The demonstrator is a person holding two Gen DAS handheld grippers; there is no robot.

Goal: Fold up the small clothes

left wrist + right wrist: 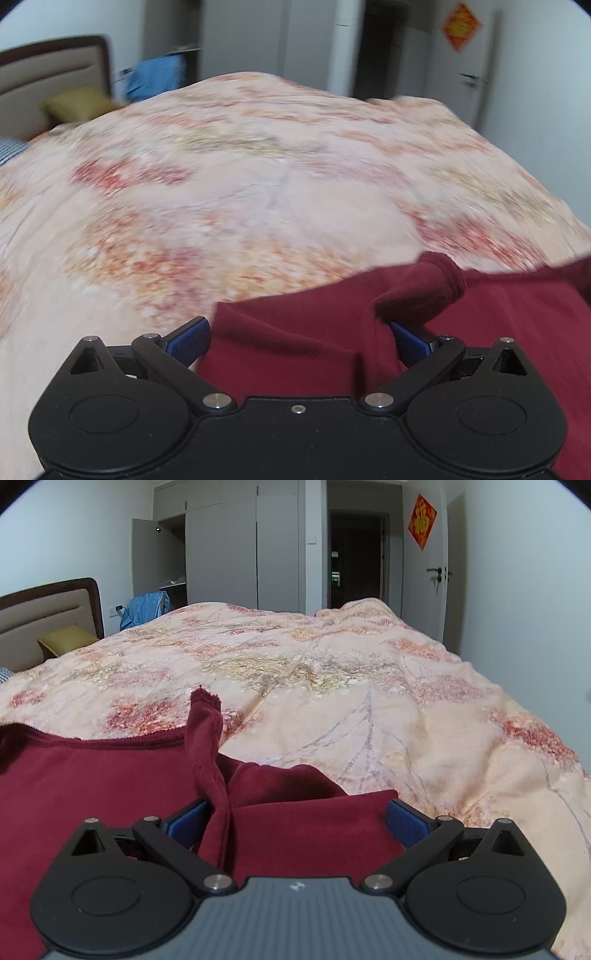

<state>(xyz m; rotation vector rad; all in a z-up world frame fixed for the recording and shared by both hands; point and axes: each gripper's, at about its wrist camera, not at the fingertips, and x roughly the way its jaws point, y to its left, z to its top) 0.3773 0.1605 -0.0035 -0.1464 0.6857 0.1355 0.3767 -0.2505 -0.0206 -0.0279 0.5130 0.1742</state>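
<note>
My left gripper (pixel 299 339) tilts downward with its blue pads (pixel 188 339) spread as wide as they go, pressing on nothing. My right gripper (pixel 299 818) also tilts downward, less steeply, its blue pads (pixel 404 821) spread just as wide and gripping nothing.

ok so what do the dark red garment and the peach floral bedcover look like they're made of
Dark red garment: soft matte knit, probably cotton jersey; fine ribbing and stitched hems show.
Peach floral bedcover: printed woven fabric, likely cotton or a blend, slightly plush; it creases softly without shine. Neither is certain from looks alone.
</note>
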